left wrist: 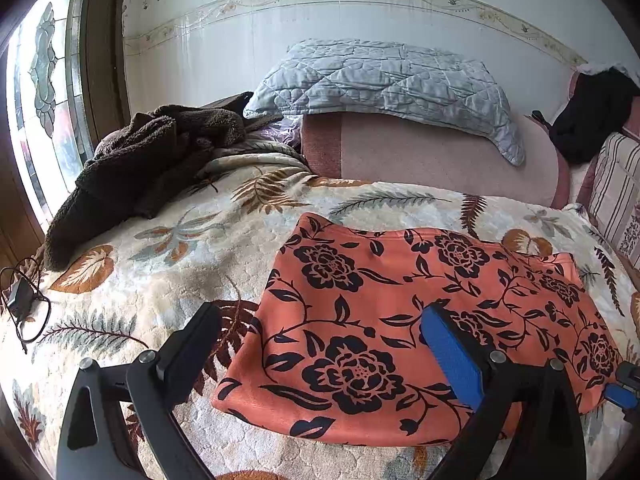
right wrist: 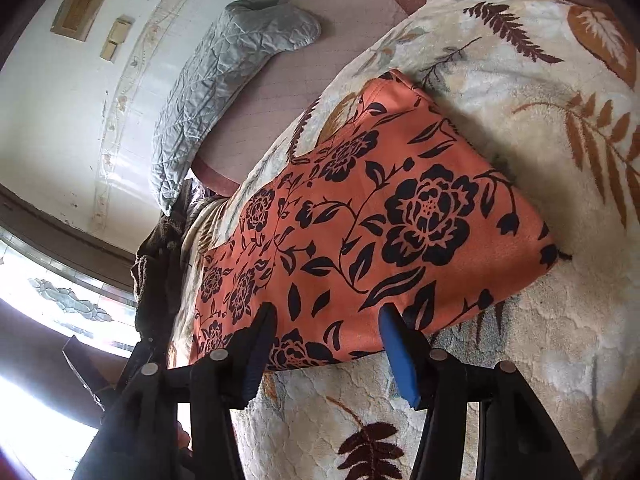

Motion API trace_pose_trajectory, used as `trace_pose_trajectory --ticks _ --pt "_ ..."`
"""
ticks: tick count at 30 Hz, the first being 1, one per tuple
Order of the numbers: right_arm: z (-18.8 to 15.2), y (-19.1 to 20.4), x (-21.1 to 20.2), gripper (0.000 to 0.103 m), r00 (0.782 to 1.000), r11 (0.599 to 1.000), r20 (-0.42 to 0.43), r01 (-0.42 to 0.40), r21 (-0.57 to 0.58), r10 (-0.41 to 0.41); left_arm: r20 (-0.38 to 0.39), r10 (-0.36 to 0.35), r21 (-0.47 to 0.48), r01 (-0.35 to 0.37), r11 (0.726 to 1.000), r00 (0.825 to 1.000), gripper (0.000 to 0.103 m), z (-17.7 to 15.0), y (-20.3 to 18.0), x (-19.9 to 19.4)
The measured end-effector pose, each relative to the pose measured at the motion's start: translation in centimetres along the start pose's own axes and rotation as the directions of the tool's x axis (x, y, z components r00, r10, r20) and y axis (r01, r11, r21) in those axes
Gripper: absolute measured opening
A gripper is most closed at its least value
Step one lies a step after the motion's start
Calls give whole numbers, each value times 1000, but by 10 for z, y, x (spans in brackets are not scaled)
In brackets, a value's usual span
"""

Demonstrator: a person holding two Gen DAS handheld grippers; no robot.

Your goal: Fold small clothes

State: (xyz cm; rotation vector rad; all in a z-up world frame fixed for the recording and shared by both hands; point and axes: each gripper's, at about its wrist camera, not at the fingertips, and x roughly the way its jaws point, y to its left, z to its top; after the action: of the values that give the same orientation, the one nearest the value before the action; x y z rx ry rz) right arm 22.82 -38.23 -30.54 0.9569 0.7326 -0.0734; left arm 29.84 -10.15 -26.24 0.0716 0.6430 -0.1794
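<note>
An orange garment with a black flower print lies folded flat on the leaf-patterned blanket. My left gripper hovers open over its near left part, one finger off the cloth's left edge and the blue-padded finger above the cloth. In the right wrist view the same garment runs away from the camera. My right gripper stands open at the garment's near edge, with cloth under the gap and nothing pinched. A blue pad of the right gripper shows at the far right of the left wrist view.
A brown fleece garment lies heaped at the back left of the bed. A grey quilted pillow rests on a pink bolster against the wall. A black cable with a charger lies at the left edge. Dark clothing sits at the back right.
</note>
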Motion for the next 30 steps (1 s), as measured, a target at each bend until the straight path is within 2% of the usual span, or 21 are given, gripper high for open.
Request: trace_pose_trajectory --ticks 9,12,14,16,18,20,23,26,27,28,30 --pt "1 -15 -3 57 1000 999 -15 18 28 -17 4 -9 5 9 1000 1000 101 -1 1 -2" --pt "0 -20 -4 57 999 999 -25 23 28 -23 -17 -23 20 23 1000 1000 101 -5 2 -3" --pt "-1 -25 -5 57 999 999 -31 22 36 -20 -59 -59 22 61 998 996 101 -12 3 -1" --pt "0 -31 -8 57 999 998 -37 14 53 -12 -142 -121 3 122 993 982 101 -20 6 5" --pt "2 -37 -10 57 999 997 -39 -4 79 7 -237 -189 -61 180 982 953 101 -30 11 12" --pt "3 -42 -12 57 999 994 -35 -22 107 26 -292 -235 -126 207 970 927 101 -38 16 18" --pt "7 -48 -11 57 998 988 -35 -40 150 46 -361 -260 -201 197 960 896 101 -46 22 31" --pt "9 -53 -9 57 998 982 -35 -51 184 58 -392 -273 -289 164 943 879 101 -50 32 43" --pt "9 -53 -8 57 998 981 -37 -49 188 57 -400 -267 -308 146 940 877 101 -50 35 47" --pt "9 -53 -8 57 998 980 -36 -49 191 57 -398 -247 -315 121 941 883 101 -50 37 48" --pt "10 -47 -11 57 999 985 -14 -45 165 48 -354 -146 -275 47 960 924 100 -46 38 43"
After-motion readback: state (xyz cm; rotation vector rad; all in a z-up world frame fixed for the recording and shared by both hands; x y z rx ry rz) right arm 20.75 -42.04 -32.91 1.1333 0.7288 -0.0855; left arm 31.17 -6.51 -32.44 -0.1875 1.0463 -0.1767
